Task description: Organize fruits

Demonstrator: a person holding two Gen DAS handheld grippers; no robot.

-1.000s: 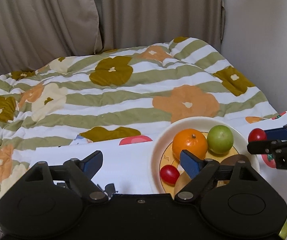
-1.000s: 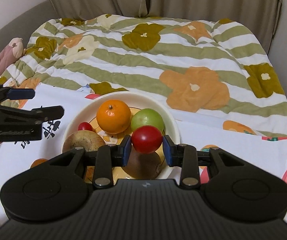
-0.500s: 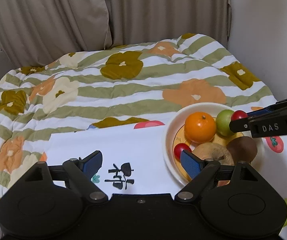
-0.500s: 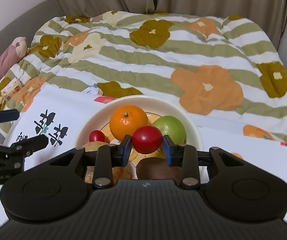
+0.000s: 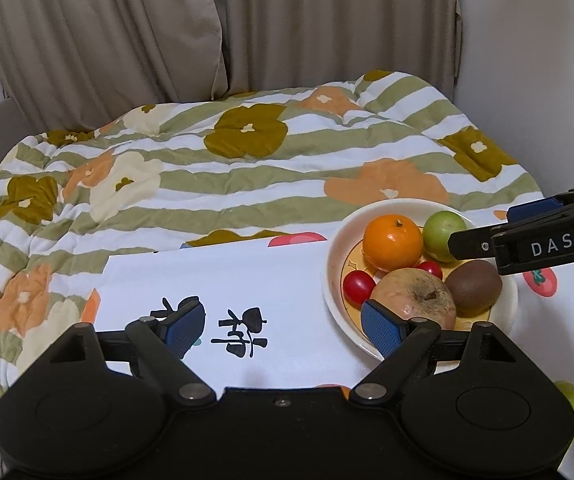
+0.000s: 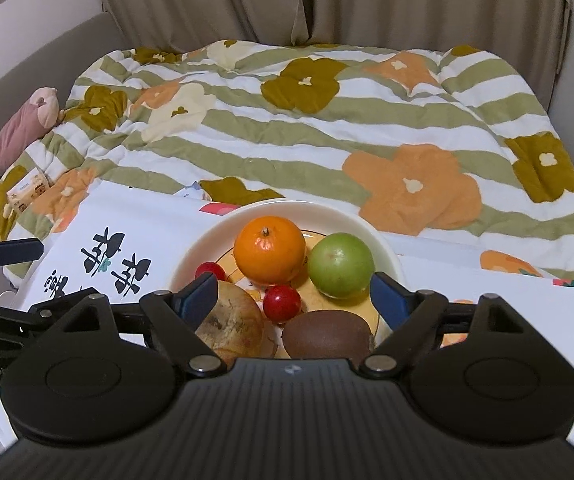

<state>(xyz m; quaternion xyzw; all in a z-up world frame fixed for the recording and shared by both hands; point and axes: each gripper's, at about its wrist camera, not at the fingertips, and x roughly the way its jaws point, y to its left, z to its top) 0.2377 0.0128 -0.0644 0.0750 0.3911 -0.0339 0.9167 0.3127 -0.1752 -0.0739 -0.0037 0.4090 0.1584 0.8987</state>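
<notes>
Although the round cream bowl shows most of its load, its near rim sits behind the right gripper, which also cuts off the lower side of the brown fuzzy kiwi and of the mottled tan-brown round fruit. That gripper's jaws have just been opening and now stand released, wide apart above the bowl, the small red cherry tomato lying loose between them on the bowl floor, touched by neither pad. A second small red tomato peeks out at 10 o'clock, partly behind the left blue pad. The left gripper is also released and holds nothing — its right pad overlaps the bowl's edge, its left pad hangs over the white printed cloth.

In the bowl: one orange at 12 o'clock, one green apple at 2 o'clock, one kiwi, one tan-brown fruit, two red tomatoes — six pieces. A green fruit at the left view's lower right edge is mostly hidden.

Open cloth lies to 9 o'clock of the bowl; the floral striped quilt spreads beyond at 12 o'clock.
</notes>
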